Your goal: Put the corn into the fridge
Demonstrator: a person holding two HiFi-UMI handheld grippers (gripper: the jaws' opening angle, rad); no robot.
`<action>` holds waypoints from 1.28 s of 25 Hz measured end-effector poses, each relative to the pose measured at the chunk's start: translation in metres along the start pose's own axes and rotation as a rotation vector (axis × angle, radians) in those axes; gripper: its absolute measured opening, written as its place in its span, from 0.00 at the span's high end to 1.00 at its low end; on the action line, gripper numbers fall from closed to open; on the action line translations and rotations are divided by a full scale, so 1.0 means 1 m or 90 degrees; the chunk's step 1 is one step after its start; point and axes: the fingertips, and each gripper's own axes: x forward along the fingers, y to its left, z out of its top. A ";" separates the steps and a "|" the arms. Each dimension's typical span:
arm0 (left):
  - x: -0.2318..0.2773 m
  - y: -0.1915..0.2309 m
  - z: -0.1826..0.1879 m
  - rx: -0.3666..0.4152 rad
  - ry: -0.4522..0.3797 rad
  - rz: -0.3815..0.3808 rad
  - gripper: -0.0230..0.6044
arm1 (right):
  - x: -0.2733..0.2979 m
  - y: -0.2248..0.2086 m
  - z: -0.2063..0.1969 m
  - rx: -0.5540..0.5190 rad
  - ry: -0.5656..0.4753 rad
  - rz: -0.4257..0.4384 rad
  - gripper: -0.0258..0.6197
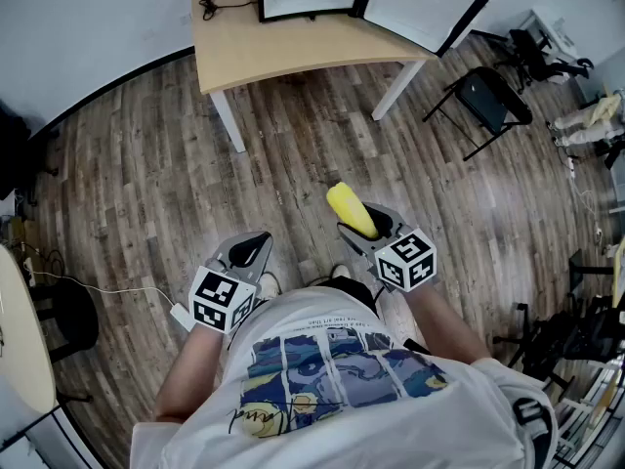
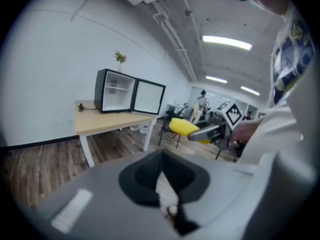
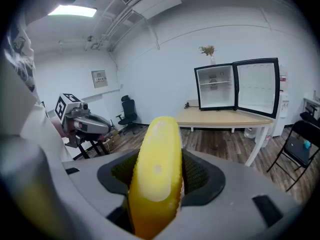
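The right gripper (image 3: 159, 171) has its jaws wide apart, and they squeeze the corn (image 3: 156, 159) between the pads. The yellow corn sticks out past the jaw tips, up and forward. The left gripper (image 2: 162, 176) has its jaws pressed together, with nothing in them. It sits just beside the right gripper. Both are held out in front of the person's tummy and tip a little down toward the wood floor (image 1: 127, 193). The arms are bent. Far ahead of the jaws, a small black fridge (image 3: 216, 88) stands on a table (image 3: 225, 118) with its door (image 3: 257, 86) open. The corn is well apart from it.
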 end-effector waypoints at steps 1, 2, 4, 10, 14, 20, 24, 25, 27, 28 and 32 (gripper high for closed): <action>-0.007 0.007 -0.004 0.004 0.002 -0.003 0.95 | 0.006 0.007 0.002 0.008 -0.003 0.000 0.57; -0.014 0.013 -0.009 0.009 0.005 -0.006 0.95 | 0.013 0.015 0.005 0.017 -0.006 0.000 0.57; -0.026 0.025 -0.019 0.019 0.014 -0.016 0.95 | 0.025 0.031 0.009 0.027 -0.012 -0.002 0.57; -0.030 0.044 -0.030 0.025 0.025 -0.055 0.95 | 0.038 0.054 0.009 0.049 -0.003 -0.011 0.57; -0.009 0.042 -0.016 0.031 0.015 -0.079 0.95 | 0.041 0.040 0.014 0.047 0.008 -0.013 0.57; 0.034 0.058 0.018 0.033 0.023 -0.073 0.95 | 0.063 -0.014 0.038 0.044 -0.002 -0.009 0.57; 0.071 0.074 0.052 0.037 0.031 -0.061 0.95 | 0.081 -0.062 0.067 0.025 -0.016 -0.001 0.57; 0.082 0.079 0.060 0.041 0.035 -0.056 0.95 | 0.084 -0.074 0.073 0.021 -0.021 0.001 0.57; 0.103 0.085 0.077 0.044 0.034 -0.046 0.95 | 0.089 -0.096 0.083 0.014 -0.027 0.008 0.57; 0.113 0.085 0.086 0.044 0.030 -0.043 0.95 | 0.089 -0.107 0.087 0.009 -0.029 0.010 0.57; 0.151 0.089 0.115 0.042 0.020 -0.039 0.95 | 0.093 -0.152 0.094 -0.002 -0.026 0.009 0.57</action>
